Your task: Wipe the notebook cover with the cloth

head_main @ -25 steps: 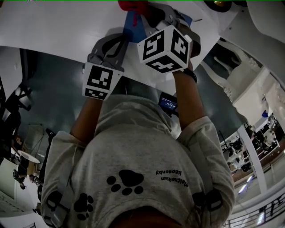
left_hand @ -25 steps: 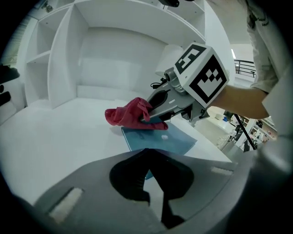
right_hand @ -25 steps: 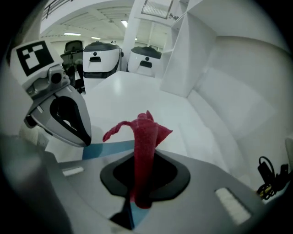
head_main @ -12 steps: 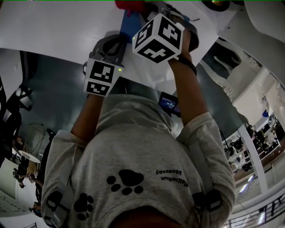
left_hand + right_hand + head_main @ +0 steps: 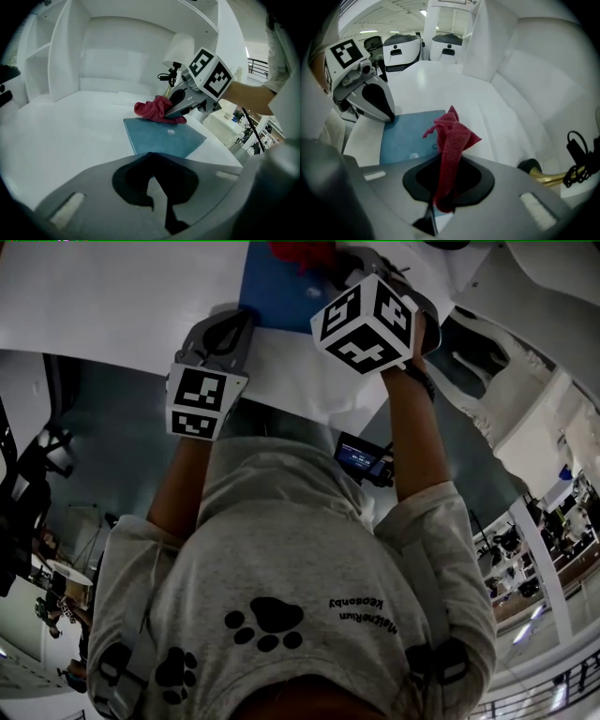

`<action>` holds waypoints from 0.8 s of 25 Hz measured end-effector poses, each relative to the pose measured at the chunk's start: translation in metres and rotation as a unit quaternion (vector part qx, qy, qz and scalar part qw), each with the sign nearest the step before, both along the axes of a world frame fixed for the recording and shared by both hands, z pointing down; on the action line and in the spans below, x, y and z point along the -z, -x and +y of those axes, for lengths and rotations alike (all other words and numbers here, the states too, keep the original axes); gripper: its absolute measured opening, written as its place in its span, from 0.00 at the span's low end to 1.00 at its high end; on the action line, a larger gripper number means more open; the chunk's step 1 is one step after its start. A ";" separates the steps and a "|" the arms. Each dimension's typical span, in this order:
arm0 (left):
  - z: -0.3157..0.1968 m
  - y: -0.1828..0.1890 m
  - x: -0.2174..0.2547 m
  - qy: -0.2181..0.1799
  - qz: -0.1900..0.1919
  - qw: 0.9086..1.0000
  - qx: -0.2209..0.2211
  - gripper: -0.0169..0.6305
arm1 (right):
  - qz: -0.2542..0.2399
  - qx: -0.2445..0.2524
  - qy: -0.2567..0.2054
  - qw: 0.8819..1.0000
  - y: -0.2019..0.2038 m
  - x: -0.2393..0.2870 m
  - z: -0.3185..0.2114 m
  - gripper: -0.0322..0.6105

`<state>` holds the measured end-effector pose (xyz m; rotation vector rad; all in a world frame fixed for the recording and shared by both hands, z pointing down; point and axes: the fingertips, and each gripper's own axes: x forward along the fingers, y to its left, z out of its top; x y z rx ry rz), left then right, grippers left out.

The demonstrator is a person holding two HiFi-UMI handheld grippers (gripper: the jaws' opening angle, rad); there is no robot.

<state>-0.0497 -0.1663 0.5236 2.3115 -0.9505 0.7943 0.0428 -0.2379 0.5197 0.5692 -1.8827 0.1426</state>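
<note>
A blue notebook [image 5: 164, 138] lies flat on the white table [image 5: 70, 136]; in the head view the notebook [image 5: 272, 287] sits at the top edge. My right gripper [image 5: 449, 158] is shut on a red cloth [image 5: 452, 138], whose bunched end rests on the far side of the cover. From the left gripper view, the cloth [image 5: 157, 110] lies under the right gripper [image 5: 187, 98]. My left gripper [image 5: 150, 154] is shut, with its tip at the notebook's near corner. The right gripper view shows the left gripper [image 5: 370, 98] touching that corner.
A brass lamp with a white shade [image 5: 180, 49] stands behind the notebook, its base [image 5: 534, 171] and black cable [image 5: 579, 159] close to my right gripper. White shelf walls [image 5: 61, 51] enclose the table's back. The table's front edge [image 5: 309, 413] runs by the person's chest.
My right gripper has slid right with the cloth, and more of the blue cover shows in the head view. The left gripper has stayed at the notebook's corner.
</note>
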 end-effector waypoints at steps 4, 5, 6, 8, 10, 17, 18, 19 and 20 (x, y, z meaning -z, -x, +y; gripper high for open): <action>0.000 0.001 -0.001 -0.003 -0.002 1.000 0.002 0.03 | 0.011 -0.023 0.000 1.000 -0.031 -0.002 0.007 0.12; 0.000 0.001 -0.001 -0.004 -0.003 1.000 0.002 0.03 | 0.014 -0.028 0.000 1.000 -0.038 -0.003 0.008 0.12; -0.001 0.002 -0.001 -0.004 -0.003 1.000 0.003 0.03 | 0.017 -0.032 0.001 0.999 -0.045 -0.003 0.009 0.12; -0.002 0.002 -0.002 -0.005 -0.004 1.000 0.004 0.03 | 0.021 -0.038 0.001 0.999 -0.056 -0.004 0.010 0.12; -0.004 0.002 -0.002 -0.005 -0.004 1.000 0.005 0.03 | 0.026 -0.044 0.001 0.999 -0.067 -0.005 0.012 0.12; -0.003 0.000 -0.005 -0.001 -0.002 1.000 0.005 0.03 | 0.041 -0.074 0.005 0.996 -0.090 -0.007 0.015 0.12; -0.002 0.000 -0.005 0.001 -0.002 1.000 0.004 0.03 | 0.043 -0.076 0.006 0.996 -0.093 -0.008 0.016 0.12; -0.002 -0.001 -0.006 0.001 -0.002 1.000 0.003 0.03 | 0.045 -0.079 0.007 0.996 -0.096 -0.009 0.016 0.12; -0.002 -0.002 -0.006 0.001 -0.002 1.000 0.002 0.03 | 0.047 -0.084 0.009 0.995 -0.100 -0.010 0.017 0.12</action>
